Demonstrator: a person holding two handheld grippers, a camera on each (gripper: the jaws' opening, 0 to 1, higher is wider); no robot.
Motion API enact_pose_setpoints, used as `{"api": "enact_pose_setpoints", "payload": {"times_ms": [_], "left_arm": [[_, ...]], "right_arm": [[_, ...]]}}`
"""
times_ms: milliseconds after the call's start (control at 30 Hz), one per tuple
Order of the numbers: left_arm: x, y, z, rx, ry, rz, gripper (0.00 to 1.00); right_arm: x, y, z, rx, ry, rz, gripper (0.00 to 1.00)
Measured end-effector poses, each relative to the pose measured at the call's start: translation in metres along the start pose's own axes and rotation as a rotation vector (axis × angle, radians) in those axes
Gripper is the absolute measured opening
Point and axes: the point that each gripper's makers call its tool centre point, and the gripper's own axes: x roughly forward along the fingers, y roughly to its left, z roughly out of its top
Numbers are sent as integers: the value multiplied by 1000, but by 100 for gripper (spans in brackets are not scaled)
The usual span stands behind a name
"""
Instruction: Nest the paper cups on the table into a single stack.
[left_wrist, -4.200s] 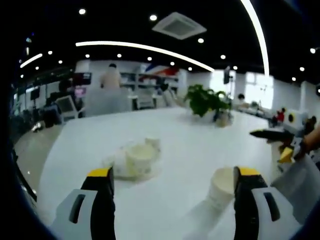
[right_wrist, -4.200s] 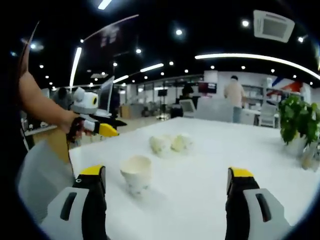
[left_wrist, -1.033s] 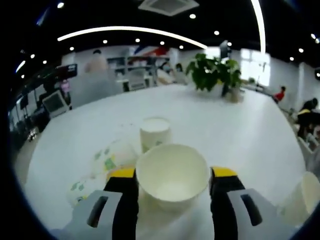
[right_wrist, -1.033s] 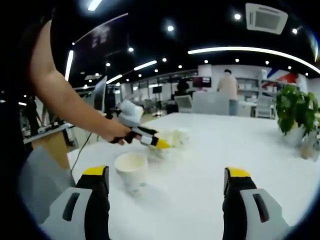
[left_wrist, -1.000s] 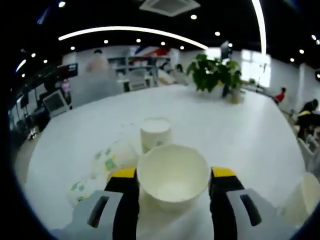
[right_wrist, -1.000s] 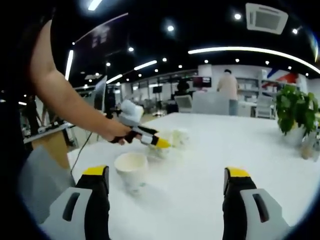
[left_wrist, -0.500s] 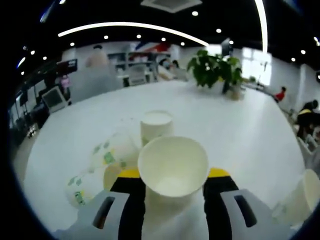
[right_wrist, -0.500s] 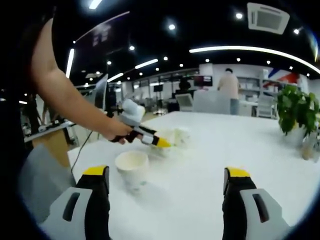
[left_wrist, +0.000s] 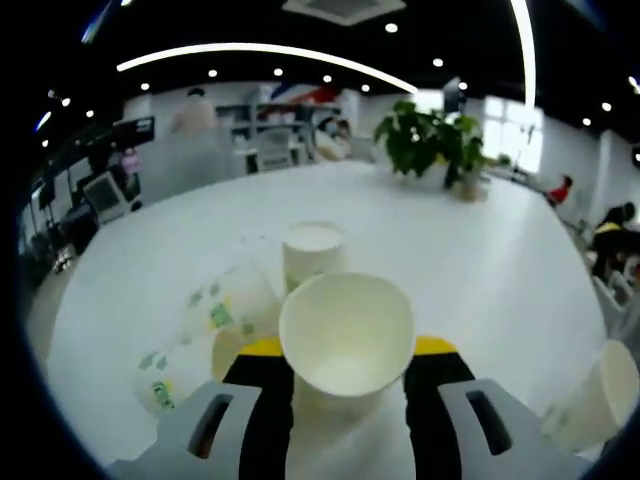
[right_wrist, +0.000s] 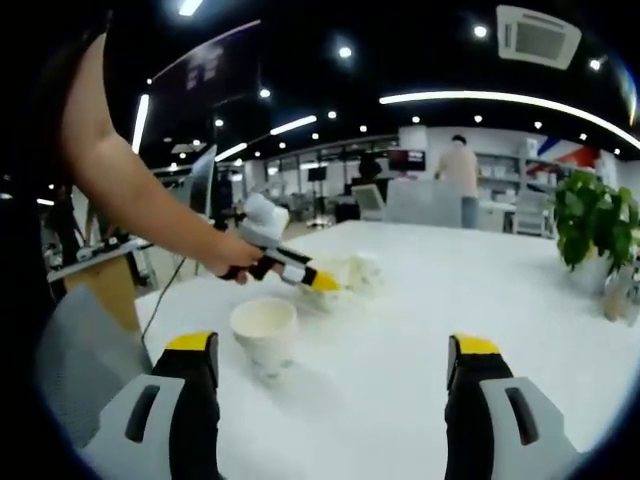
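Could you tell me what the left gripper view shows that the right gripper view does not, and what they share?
Left gripper view: the left gripper shut on a plain white cup, with an upright cup just beyond it and patterned cups lying on their sides beside it.

Right gripper view: the right gripper open with nothing between its jaws, and the person's arm reaching across.

Both: the white table, the potted plant, and the lone cup standing apart from the cluster.
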Motion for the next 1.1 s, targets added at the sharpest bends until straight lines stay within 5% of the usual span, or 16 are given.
{"api": "enact_pose_setpoints", "payload": {"times_ms": [633, 1100], "left_arm": [[-7, 5, 16, 10, 10, -21, 42], [-18, 19, 41, 14, 2, -7, 43]], "right_arm": [[3, -1, -23, -48, 123, 1, 94], [4, 1, -28, -66, 138, 5, 94]]}}
